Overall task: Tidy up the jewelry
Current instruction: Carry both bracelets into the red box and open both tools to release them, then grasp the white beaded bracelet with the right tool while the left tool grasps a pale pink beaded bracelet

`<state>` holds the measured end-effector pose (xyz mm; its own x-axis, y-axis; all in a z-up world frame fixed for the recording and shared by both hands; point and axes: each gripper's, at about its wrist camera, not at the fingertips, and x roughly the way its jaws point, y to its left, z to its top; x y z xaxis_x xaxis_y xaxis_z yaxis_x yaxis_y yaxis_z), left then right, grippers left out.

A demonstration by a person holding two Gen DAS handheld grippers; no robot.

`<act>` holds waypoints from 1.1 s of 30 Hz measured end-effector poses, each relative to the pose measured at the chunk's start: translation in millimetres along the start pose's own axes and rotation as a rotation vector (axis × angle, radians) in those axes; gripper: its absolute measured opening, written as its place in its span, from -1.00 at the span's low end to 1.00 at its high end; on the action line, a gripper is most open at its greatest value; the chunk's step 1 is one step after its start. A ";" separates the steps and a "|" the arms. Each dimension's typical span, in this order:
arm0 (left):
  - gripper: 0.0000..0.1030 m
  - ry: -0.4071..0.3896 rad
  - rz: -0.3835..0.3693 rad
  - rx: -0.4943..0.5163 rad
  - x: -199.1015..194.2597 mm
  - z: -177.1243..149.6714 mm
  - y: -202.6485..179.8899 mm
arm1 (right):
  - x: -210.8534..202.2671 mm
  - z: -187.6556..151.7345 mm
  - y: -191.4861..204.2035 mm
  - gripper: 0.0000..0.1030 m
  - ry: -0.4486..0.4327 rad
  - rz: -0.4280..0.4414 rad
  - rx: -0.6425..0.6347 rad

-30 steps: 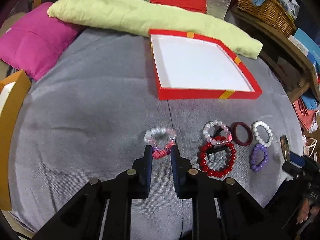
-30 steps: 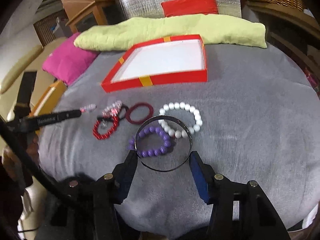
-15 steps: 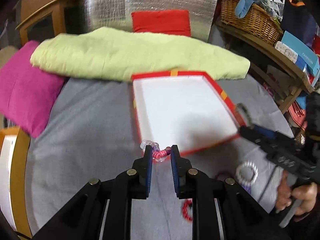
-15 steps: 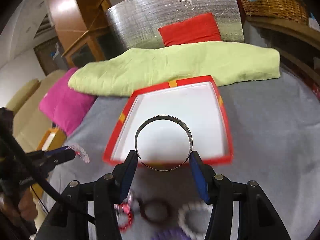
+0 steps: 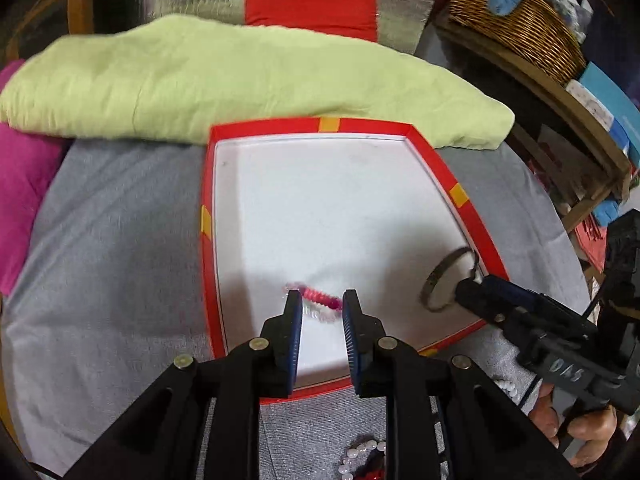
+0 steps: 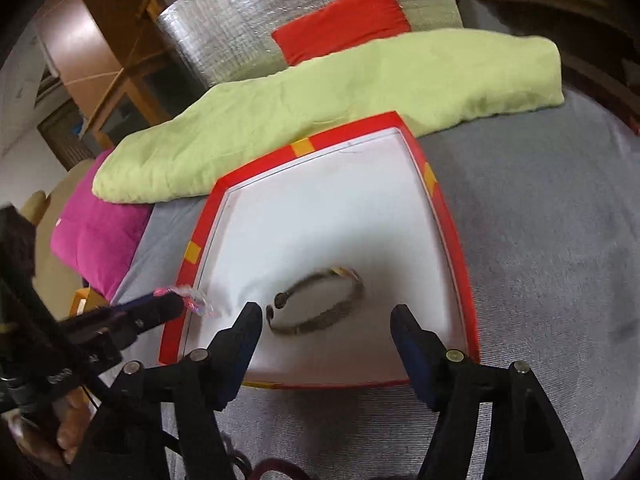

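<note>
Both grippers hang over the near half of the red-rimmed tray (image 5: 474, 216), which lies on a grey cloth (image 5: 112, 240).

Left gripper (image 5: 319, 306): jaws opening, pads clear of the pink and clear bead bracelet (image 5: 320, 300), which is blurred between the tips over the tray's white floor, lower centre of the left view.

Right gripper (image 6: 326, 318): jaws opening wide, released; the metal bangle (image 6: 320, 306) is blurred between them, touching neither pad, near the tray's front wall.

Open room: the tray's upper half is bare white; grey cloth runs free to the right of it in the right view. A green cushion (image 5: 240, 80) touches the far rim.

Writing: "DAS" on the right gripper body, lower right of the left view, partly cut off
</note>
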<state>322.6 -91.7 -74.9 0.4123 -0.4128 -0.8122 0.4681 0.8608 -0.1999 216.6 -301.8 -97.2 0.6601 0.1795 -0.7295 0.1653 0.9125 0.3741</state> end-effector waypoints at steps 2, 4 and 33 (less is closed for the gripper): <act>-0.27 -0.014 -0.005 -0.019 -6.0 -3.1 6.7 | -4.2 1.5 -4.7 0.37 -0.006 0.021 0.026; -0.10 -0.046 -0.005 -0.037 -19.0 -7.9 12.4 | -10.2 2.9 -7.6 0.37 -0.023 0.030 0.043; 0.00 0.100 0.037 -0.074 -68.7 -160.9 -23.8 | -75.4 -51.0 -69.8 0.12 0.174 0.023 0.104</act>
<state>157.3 -35.9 -102.5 0.3463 -0.3520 -0.8696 0.3939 0.8958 -0.2058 117.9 -360.3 -97.5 0.5298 0.2686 -0.8045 0.2323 0.8663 0.4423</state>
